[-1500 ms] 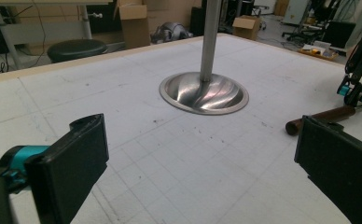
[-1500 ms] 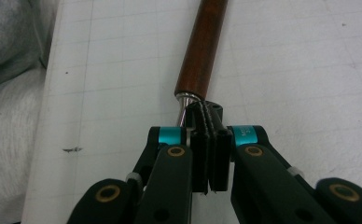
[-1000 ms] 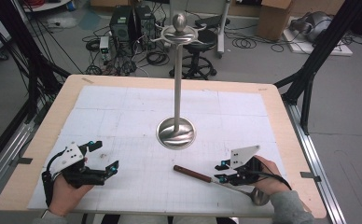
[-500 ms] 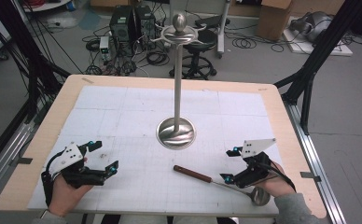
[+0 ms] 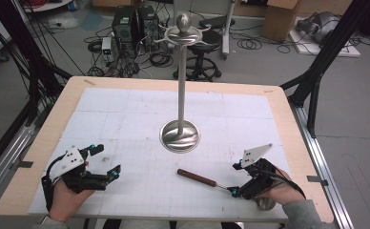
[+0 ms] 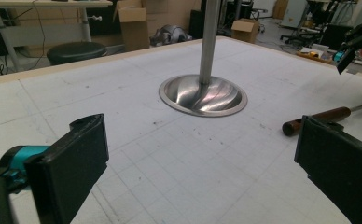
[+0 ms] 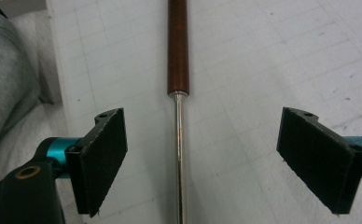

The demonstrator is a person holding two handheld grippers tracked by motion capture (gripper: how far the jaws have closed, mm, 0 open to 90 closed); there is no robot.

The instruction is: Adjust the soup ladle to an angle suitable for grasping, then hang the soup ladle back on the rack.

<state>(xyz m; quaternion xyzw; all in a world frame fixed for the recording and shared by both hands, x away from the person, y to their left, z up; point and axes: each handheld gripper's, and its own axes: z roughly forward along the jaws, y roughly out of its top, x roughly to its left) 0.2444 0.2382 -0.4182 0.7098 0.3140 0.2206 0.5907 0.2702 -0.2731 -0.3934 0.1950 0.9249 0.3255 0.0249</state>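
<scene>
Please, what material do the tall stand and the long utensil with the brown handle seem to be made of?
The stand looks like polished metal, probably steel: its round base mirrors light in streaks in the left gripper view. The utensil seems to have a wooden or wood-coloured handle, smooth reddish brown with a soft sheen, and a thin shiny metal shaft.

Stand point(image 5: 180, 95) blocks the table point(image 5: 126, 109) centre; ladle point(image 5: 197, 177) lies near the front.
</scene>
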